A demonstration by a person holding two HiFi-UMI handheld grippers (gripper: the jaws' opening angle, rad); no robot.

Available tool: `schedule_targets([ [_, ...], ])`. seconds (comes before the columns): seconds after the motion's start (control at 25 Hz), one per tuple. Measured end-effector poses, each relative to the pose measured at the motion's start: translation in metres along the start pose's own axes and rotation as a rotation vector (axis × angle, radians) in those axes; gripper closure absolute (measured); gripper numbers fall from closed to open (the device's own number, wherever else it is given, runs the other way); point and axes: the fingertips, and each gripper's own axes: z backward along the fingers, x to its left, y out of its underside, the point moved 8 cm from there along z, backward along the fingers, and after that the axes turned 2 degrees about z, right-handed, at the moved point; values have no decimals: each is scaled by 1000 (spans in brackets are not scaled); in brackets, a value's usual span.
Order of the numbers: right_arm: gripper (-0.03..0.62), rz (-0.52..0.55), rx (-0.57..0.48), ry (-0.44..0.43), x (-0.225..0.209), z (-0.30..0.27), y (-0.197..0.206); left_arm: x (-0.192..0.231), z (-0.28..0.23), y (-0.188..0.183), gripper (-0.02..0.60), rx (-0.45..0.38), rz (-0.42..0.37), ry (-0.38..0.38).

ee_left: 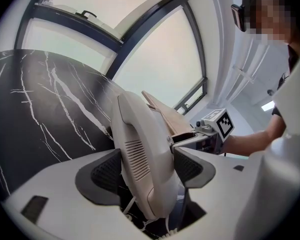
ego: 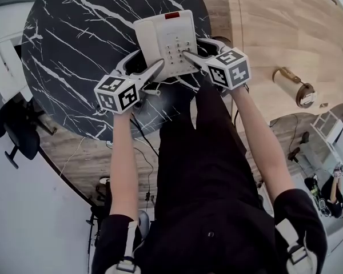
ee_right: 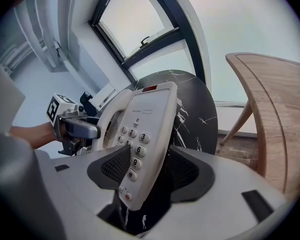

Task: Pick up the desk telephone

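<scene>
Clamping the desk telephone [ego: 167, 32] — left gripper [ego: 150, 60], right gripper [ego: 198, 48] — underside unseen.

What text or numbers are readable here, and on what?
"2", "3", "6", "9", "#": keypad of the off-white plastic desk telephone, in the right gripper view.
Remaining keys: partly hidden or too blurred to read.
Small print above the keypad: too small to read.

Smooth, faintly shiny cream plastic desk telephone [ego: 166, 41]. Smooth round black marble-look tabletop [ego: 74, 50] with white veins. Right gripper [ee_right: 150, 168]: matt grey plastic, with dark mesh-textured pads [ee_right: 115, 166].
</scene>
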Motion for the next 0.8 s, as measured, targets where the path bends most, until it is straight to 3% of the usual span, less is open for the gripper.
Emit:
schedule_targets([
  [0.8,341,-102,1,-133,-11,-6,3,7,-4,0,221,7,52,60],
])
